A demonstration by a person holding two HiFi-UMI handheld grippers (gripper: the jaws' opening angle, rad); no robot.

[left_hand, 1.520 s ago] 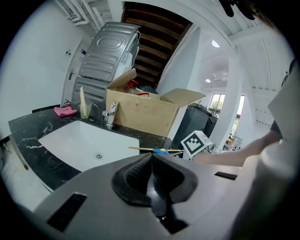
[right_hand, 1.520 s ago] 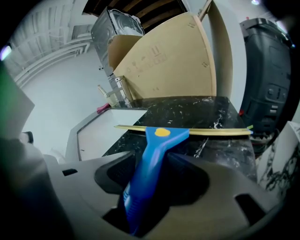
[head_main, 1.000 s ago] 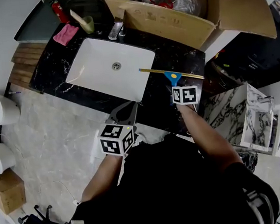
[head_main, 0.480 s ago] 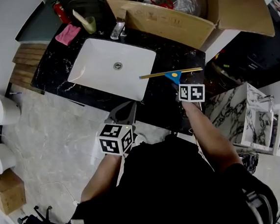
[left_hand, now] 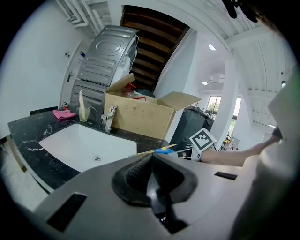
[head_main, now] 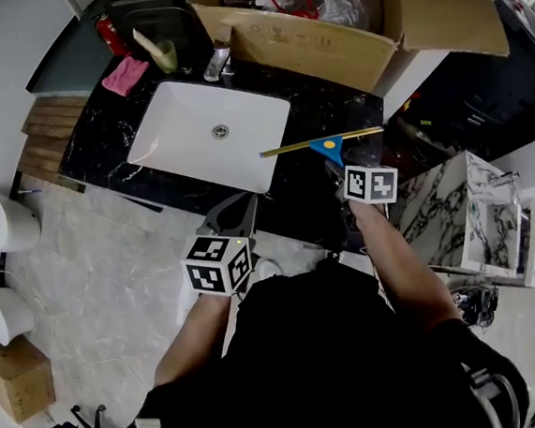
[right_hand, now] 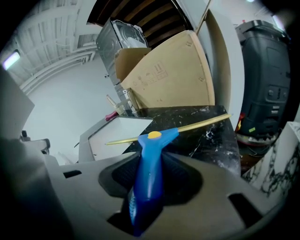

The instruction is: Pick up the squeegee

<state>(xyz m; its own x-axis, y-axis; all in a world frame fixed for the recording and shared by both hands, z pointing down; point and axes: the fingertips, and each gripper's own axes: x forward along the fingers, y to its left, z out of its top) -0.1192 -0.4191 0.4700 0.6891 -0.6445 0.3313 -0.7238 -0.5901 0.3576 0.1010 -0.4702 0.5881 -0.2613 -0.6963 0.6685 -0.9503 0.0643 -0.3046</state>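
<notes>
Plainly, we count one blue-handled squeegee (right_hand: 149,140) with a long, thin yellow blade, and two hand-held grippers. The right gripper (right_hand: 151,180) is clamped on the squeegee's handle: in the right gripper view both pads press its sides and the handle stands up out of them, blade crosswise at the top. In the head view the squeegee lies just ahead of that gripper's marker cube, over the black marble counter (head_main: 333,110). It sits right of the one white rectangular sink (head_main: 184,132), and the blade's left tip reaches the sink's right rim. It appears clear of the counter top.

The left gripper (left_hand: 151,176) is well apart from the squeegee, near the counter's front edge, its jaws together on nothing.

Further back we count one open cardboard box (head_main: 298,45), one pink cloth (head_main: 125,74) and one metal tap (head_main: 218,61).

The handle's lower end is hidden inside the right jaws. The box is cut off at the head view's top edge, and its contents are hard to make out.
</notes>
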